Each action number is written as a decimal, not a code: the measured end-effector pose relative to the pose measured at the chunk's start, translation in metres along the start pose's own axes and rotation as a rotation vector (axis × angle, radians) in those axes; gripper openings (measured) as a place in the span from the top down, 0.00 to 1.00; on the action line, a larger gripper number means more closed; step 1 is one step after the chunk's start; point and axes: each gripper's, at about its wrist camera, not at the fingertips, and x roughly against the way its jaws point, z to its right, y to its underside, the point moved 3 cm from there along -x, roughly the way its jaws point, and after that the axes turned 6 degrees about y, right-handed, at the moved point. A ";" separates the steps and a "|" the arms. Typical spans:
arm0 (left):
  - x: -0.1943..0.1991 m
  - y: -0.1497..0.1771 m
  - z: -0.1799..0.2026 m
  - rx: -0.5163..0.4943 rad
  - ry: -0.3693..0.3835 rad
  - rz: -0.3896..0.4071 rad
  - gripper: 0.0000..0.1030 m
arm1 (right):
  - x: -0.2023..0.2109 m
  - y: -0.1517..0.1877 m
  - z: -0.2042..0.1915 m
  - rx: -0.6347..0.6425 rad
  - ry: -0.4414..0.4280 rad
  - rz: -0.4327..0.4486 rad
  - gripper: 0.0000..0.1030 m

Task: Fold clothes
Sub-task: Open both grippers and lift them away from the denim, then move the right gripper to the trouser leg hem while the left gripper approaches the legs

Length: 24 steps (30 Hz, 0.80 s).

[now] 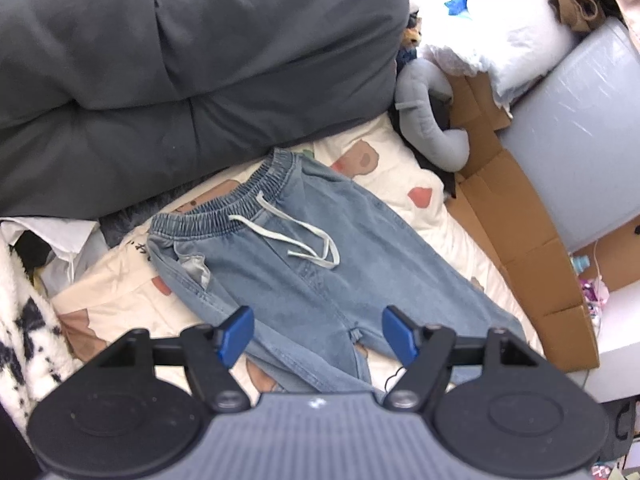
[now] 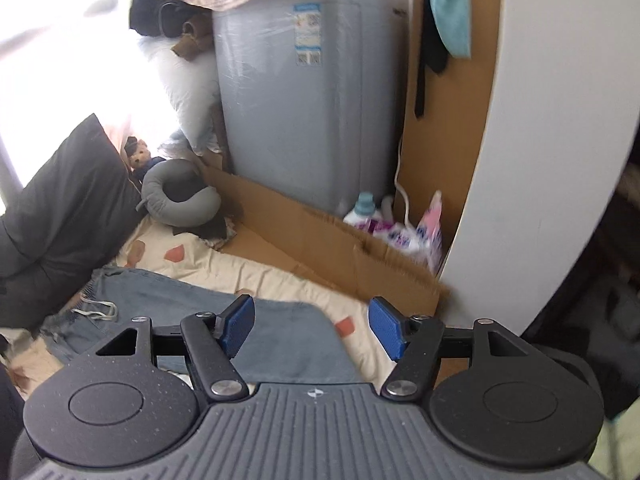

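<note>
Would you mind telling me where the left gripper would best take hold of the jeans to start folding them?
Probably at the elastic waistband, at its outer corner by the turned-out pocket. The jeans lie flat on the patterned sheet, waist away from the open left gripper, so reach over the leg and pinch the gathered edge from the side; it is thicker than the flat cloth.

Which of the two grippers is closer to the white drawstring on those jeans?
Left, probably. The left gripper hangs open over the jeans, below the drawstring. The right gripper, also open, sits toward the leg end, farther off.
</note>
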 end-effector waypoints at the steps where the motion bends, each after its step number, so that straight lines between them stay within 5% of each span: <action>1: -0.001 0.001 0.002 -0.003 -0.002 -0.002 0.29 | -0.005 0.011 0.000 -0.006 -0.007 -0.004 0.33; 24: -0.070 0.021 -0.021 0.011 -0.067 -0.087 0.29 | -0.126 0.204 -0.059 -0.112 -0.171 -0.114 0.33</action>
